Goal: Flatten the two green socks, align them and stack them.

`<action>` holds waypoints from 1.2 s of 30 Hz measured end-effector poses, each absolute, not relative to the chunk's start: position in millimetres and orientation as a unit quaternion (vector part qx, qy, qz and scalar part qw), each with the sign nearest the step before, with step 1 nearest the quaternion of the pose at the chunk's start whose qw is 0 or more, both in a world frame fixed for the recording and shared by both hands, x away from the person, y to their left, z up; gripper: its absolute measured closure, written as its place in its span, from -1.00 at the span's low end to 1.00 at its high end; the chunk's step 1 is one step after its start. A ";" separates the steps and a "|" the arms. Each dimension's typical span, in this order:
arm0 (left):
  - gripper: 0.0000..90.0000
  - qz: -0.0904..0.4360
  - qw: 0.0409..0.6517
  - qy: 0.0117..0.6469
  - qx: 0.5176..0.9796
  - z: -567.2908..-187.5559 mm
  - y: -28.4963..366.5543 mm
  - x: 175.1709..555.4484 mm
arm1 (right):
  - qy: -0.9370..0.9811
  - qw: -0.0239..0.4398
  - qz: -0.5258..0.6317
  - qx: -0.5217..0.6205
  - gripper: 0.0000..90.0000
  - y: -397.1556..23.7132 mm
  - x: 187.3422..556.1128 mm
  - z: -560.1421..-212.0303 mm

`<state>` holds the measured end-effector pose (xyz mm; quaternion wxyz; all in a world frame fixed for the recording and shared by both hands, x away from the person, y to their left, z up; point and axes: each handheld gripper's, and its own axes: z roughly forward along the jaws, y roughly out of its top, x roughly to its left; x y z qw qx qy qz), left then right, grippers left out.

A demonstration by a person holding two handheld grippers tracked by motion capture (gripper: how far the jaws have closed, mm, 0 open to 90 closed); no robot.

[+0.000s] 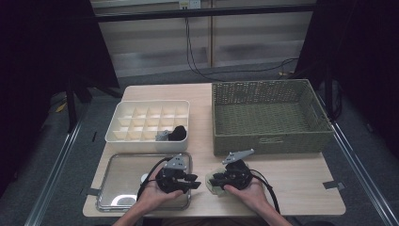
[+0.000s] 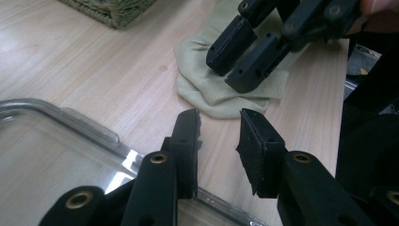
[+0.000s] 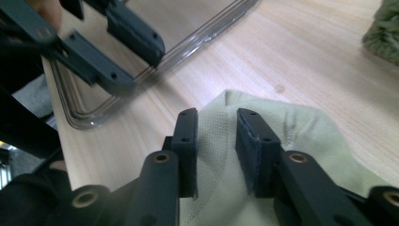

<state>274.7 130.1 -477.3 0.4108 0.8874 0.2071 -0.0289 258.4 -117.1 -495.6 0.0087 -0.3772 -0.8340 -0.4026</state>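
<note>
Left gripper [image 2: 219,136]: jaws spread a little with nothing between them, hovering over the wooden table [image 1: 291,183] at the edge of the clear tray [image 2: 56,155].
Right gripper [image 3: 216,134]: jaws a little apart, above the pale green cloth [image 3: 263,141]; cloth shows in the gap, but whether the pads press on it cannot be told.
Pale green cloth: crumpled on the table directly under the right gripper, just ahead of the left gripper's jaw tips.
Clear tray: beneath and behind the left gripper, across from the right gripper.
Green woven basket [image 1: 268,117]: beyond the right gripper.
White divided box [image 1: 148,120]: beyond the left gripper, past the tray, with a dark item [image 1: 178,133] in one near compartment.
</note>
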 end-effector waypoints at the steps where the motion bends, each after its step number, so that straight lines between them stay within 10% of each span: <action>1: 0.49 -0.027 0.403 0.203 0.892 -476.5 131.8 274.7 | -0.834 0.009 -0.403 -0.377 0.52 -117.1 258.4 -495.6; 36: 0.47 -0.028 0.414 0.203 0.887 -481.6 121.4 274.3 | -0.788 0.006 -0.469 -0.400 0.89 -143.2 260.3 -475.5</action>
